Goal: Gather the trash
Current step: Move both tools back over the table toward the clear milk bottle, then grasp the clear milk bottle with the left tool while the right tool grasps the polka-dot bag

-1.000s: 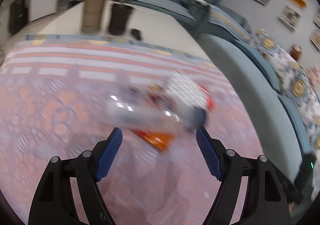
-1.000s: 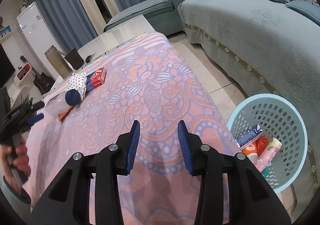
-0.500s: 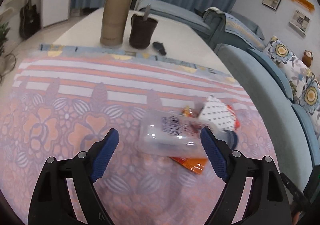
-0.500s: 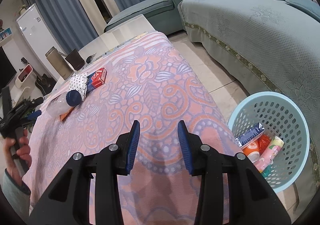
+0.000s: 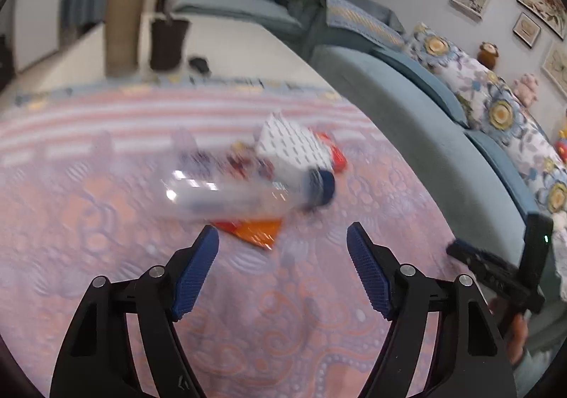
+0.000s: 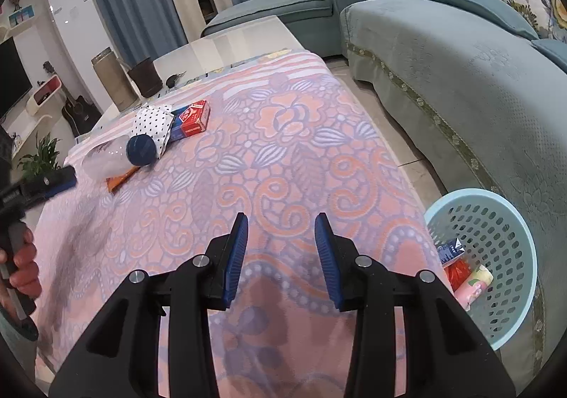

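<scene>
Trash lies in a small cluster toward the far left side of the desk (image 6: 283, 164), on the patterned cloth: a clear plastic bottle (image 5: 244, 192) with a dark blue cap (image 6: 141, 150) lies on its side, touching a dotted white wrapper (image 6: 152, 121), with a red box (image 6: 191, 118) just beside that and an orange packet (image 5: 255, 229) partly under the bottle. Left gripper (image 5: 283, 270) hovers short of the bottle, jaws wide and closing slightly, with nothing between them. Right gripper (image 6: 280, 256) stands well apart near the desk's near edge, jaws narrow and empty. A pale blue basket (image 6: 496, 220) on the floor off the right edge already holds several items. By appearance the bottle is empty, hence light, smooth, easily dented and prone to roll; a grip across its mid-body seems surest. Wrapper and packet look thin and limp, better pinched at an edge. Motion blur hides the bottle's label in the left wrist view; the packet's full extent is covered, and the desk cuts off the basket's contents.
</scene>
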Available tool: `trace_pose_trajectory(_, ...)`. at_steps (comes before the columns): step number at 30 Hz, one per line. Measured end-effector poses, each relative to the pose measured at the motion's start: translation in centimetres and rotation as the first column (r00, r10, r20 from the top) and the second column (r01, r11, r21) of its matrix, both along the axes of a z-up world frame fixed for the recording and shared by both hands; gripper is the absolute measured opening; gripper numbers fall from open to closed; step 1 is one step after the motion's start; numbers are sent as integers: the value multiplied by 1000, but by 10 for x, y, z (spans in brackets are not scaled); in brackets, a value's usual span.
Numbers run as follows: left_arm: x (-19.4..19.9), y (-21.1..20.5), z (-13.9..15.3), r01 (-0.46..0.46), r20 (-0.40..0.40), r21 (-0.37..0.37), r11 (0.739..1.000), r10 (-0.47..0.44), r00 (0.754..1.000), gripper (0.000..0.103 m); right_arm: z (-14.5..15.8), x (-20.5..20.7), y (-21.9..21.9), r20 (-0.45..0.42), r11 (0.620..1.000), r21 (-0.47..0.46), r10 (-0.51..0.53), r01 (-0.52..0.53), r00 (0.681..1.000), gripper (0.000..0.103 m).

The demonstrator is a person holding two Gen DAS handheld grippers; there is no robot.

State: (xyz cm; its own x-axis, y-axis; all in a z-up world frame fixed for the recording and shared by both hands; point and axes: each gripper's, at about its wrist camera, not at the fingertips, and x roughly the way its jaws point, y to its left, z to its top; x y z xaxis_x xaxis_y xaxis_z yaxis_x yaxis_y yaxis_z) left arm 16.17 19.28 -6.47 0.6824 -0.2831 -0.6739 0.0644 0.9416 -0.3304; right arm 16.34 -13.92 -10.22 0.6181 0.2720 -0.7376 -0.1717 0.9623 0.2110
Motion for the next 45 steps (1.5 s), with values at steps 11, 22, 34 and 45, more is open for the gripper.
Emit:
trace_pose_trajectory(11,56,55,-23,-88,-84,-65,994,83,993,83,-1,1,2,-8,1000,-8,9,-9,1000,36)
trace_pose_trajectory(22,3,-27,-19,269,-57,-200,942,-285,957,81,14,10,14,30,999,-6,32,-32,999,36)
trace_pose_trajectory(34,7,-68,5,297,-45,-27,954,-298,953,83,22,21,30,38,998,12,59,-59,998,36)
trace_pose_trajectory(45,55,-109,-36,207,-184,160,965,-177,967,53,41,50,51,66,992,3,123,-124,990,36)
